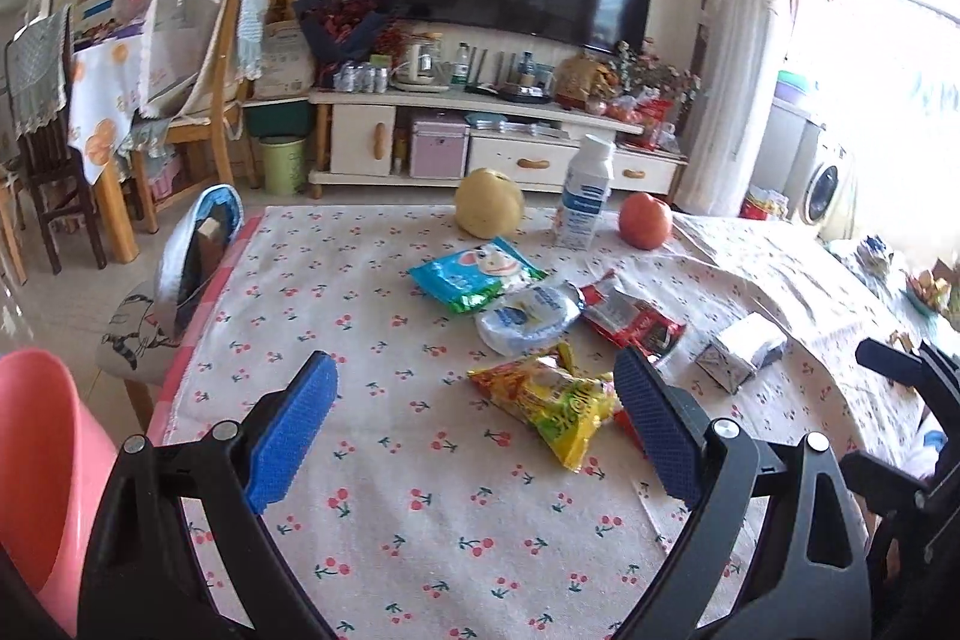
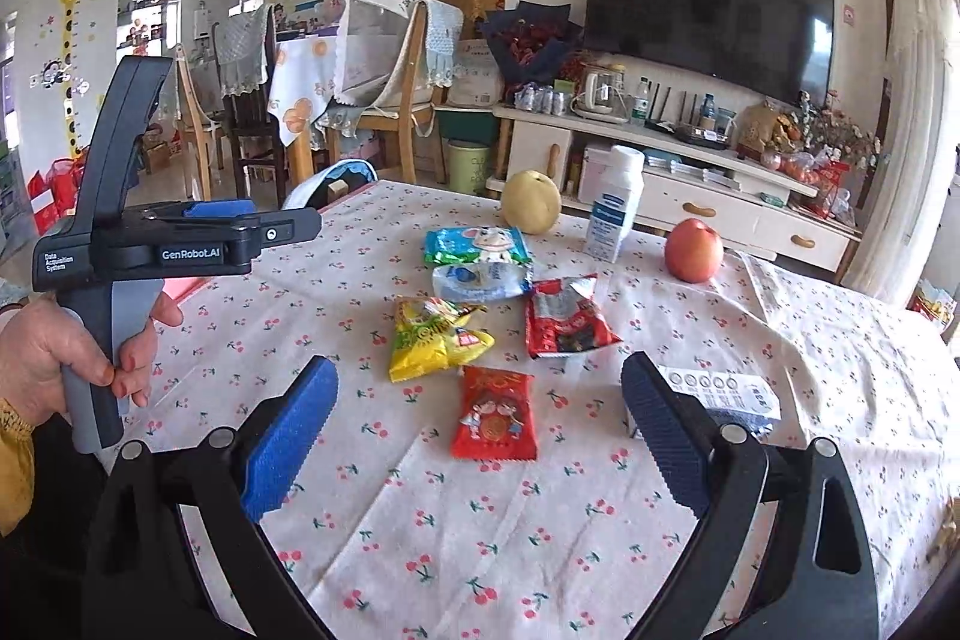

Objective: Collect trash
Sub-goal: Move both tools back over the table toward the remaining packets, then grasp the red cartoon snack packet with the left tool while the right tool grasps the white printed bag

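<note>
Fingers of both grippers, left [image 1: 474,415] and right [image 2: 480,421], spread wide above wrappers [image 2: 435,337].

Bright daylight floods from the window [image 1: 888,58] at right — blown out to white; fisheye bends the edges, corners vignette black, shadows fall soft on the tablecloth [image 2: 540,520].

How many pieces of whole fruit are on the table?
2. A yellow pear stands at the far edge, left of the white bottle; a red apple stands to the bottle's right. Neither is touched. Clutter at the far right edge could hide more.
</note>
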